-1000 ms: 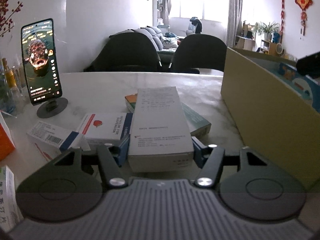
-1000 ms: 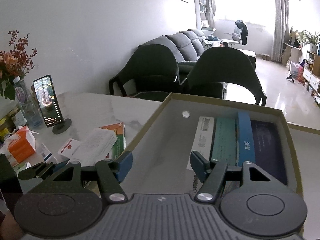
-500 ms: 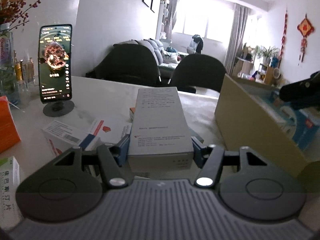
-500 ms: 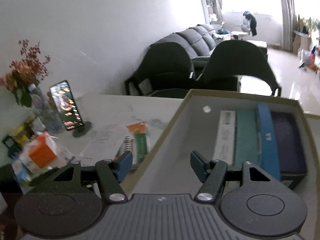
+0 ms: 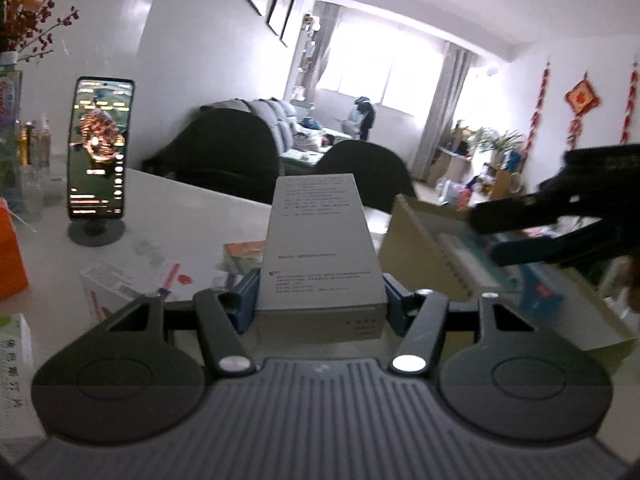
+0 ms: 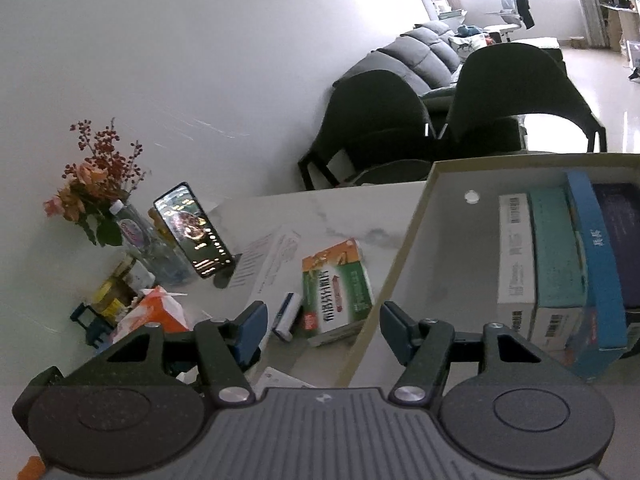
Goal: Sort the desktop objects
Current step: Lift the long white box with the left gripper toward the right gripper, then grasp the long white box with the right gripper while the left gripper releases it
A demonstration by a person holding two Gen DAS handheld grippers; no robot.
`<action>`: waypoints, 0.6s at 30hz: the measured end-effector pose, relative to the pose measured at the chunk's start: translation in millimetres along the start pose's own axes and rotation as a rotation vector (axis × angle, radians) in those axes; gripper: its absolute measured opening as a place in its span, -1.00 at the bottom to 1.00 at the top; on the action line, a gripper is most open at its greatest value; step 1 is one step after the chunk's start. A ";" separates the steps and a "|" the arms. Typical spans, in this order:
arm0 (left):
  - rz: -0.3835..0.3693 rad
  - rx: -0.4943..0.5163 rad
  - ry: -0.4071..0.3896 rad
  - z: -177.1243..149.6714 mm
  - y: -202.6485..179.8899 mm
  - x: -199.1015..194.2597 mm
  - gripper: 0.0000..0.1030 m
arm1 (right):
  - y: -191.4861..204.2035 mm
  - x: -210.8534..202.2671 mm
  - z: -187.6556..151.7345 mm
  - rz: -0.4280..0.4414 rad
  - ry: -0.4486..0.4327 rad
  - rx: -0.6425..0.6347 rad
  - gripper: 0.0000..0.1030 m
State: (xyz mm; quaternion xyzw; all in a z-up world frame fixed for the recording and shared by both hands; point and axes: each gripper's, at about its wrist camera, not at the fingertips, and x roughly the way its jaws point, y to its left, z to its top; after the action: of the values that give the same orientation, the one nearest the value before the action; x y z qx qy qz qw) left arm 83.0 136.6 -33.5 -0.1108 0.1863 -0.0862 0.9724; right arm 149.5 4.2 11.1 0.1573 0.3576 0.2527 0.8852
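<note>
My left gripper [image 5: 320,300] is shut on a long white box [image 5: 320,240], held level above the table. To its right stands the open cardboard box [image 5: 420,256]. Inside it, several packs stand side by side: white [image 6: 516,252], teal [image 6: 556,248] and blue [image 6: 596,260]. My right gripper [image 6: 322,322] is open and empty above the cardboard box's left wall [image 6: 400,264]. In the left wrist view the right gripper [image 5: 486,236] shows dark over the carton. A green and orange box [image 6: 336,284] lies on the table beside the carton.
A phone on a round stand [image 5: 100,152] stands at the left. Near it are an orange tissue pack [image 6: 156,312], small bottles and a bottle of flowers [image 6: 132,236]. A red-and-white box [image 5: 116,284] and a small blue-and-white pack [image 6: 286,316] lie on the table. Two dark chairs [image 5: 224,160] stand behind it.
The left gripper has lifted the white box clear of the other packs. The right gripper has swung left, from over the carton's inside to its left wall.
</note>
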 end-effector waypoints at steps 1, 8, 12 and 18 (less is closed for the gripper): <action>-0.017 -0.006 -0.002 1.1 -1.4 -1.7 0.16 | 0.1 0.3 0.1 0.019 0.004 0.011 0.27; -0.114 -0.031 -0.012 4.6 -11.3 -8.5 0.16 | -3.5 -1.4 1.9 0.161 0.016 0.107 0.14; -0.156 -0.048 -0.021 5.2 -14.7 -9.1 0.16 | -6.9 -2.3 2.6 0.216 0.026 0.157 0.11; -0.219 -0.055 -0.039 6.8 -22.3 -9.9 0.16 | -11.1 -2.8 1.6 0.258 0.038 0.199 -0.06</action>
State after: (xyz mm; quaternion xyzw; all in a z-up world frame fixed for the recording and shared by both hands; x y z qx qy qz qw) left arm 73.7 118.6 -18.3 -0.1587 0.1564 -0.1844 0.9573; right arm 152.6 -6.7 8.7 0.2841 0.3744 0.3307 0.8184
